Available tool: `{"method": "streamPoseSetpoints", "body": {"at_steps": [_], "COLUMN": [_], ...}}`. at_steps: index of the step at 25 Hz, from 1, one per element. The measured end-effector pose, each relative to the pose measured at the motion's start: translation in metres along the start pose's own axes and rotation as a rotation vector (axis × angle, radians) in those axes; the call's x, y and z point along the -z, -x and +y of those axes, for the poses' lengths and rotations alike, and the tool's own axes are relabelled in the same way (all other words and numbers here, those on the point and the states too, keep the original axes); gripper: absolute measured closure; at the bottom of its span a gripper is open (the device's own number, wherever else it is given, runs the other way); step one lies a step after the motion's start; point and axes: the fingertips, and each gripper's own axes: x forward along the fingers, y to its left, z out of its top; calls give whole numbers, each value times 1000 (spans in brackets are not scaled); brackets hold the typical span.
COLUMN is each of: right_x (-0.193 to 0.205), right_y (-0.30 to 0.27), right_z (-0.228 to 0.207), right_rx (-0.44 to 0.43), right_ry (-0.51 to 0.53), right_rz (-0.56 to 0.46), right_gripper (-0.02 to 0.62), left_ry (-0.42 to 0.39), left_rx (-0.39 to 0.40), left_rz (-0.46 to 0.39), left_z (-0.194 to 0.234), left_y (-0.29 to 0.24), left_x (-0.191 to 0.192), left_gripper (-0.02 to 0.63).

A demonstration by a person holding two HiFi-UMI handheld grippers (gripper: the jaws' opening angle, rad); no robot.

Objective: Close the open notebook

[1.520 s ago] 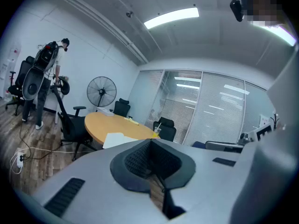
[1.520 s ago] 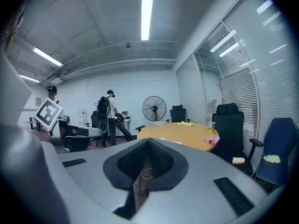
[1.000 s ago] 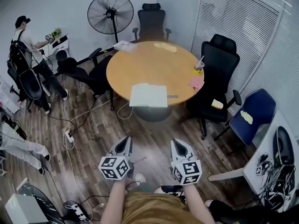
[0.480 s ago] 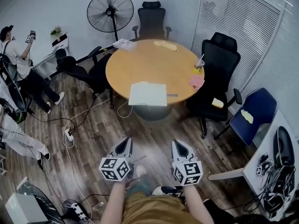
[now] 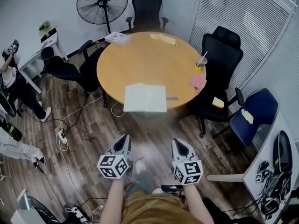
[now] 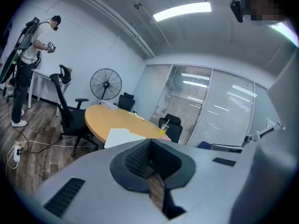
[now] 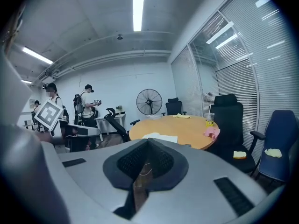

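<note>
The open notebook point(image 5: 145, 97) lies flat with white pages up at the near edge of the round wooden table point(image 5: 140, 62). Both grippers hang over the wooden floor, well short of the table. My left gripper point(image 5: 124, 139) is shut and holds nothing. My right gripper point(image 5: 177, 142) is likewise shut and empty, beside it to the right. The left gripper view shows the notebook point(image 6: 122, 136) far beyond the closed left gripper point(image 6: 150, 145). The right gripper view shows the notebook point(image 7: 161, 137) on the table point(image 7: 182, 124) past the right gripper point(image 7: 148, 146).
A small dark object point(image 5: 172, 97) lies right of the notebook. A yellow cup with straw point(image 5: 200, 66) and a pink item point(image 5: 196, 82) sit at the table's right edge. Black office chairs point(image 5: 219, 59), a blue chair point(image 5: 252, 113), a fan point(image 5: 102, 3), floor cables point(image 5: 70, 120) and people at left surround it.
Both grippers and the head view have come nearer to the table, which now sits lower and larger in view. The person at the left has shifted further left. Jaws stay shut.
</note>
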Motion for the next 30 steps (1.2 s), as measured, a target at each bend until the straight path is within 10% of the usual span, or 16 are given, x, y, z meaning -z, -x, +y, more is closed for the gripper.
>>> {"method": "streamPoseSetpoints", "body": {"at_steps": [13, 30], "right_x": [-12, -19], "right_y": [-152, -192], "right_z": [-16, -18], "right_rx": [27, 60], "right_ry": [-3, 7], "right_rz": [71, 90], "right_gripper": [583, 583], "left_ry": [54, 84], "left_rx": [2, 10], "left_rz": [68, 100], "left_z": [106, 144], "left_y": [-117, -153], "left_x": [-34, -36], "left_gripper": [583, 583]}}
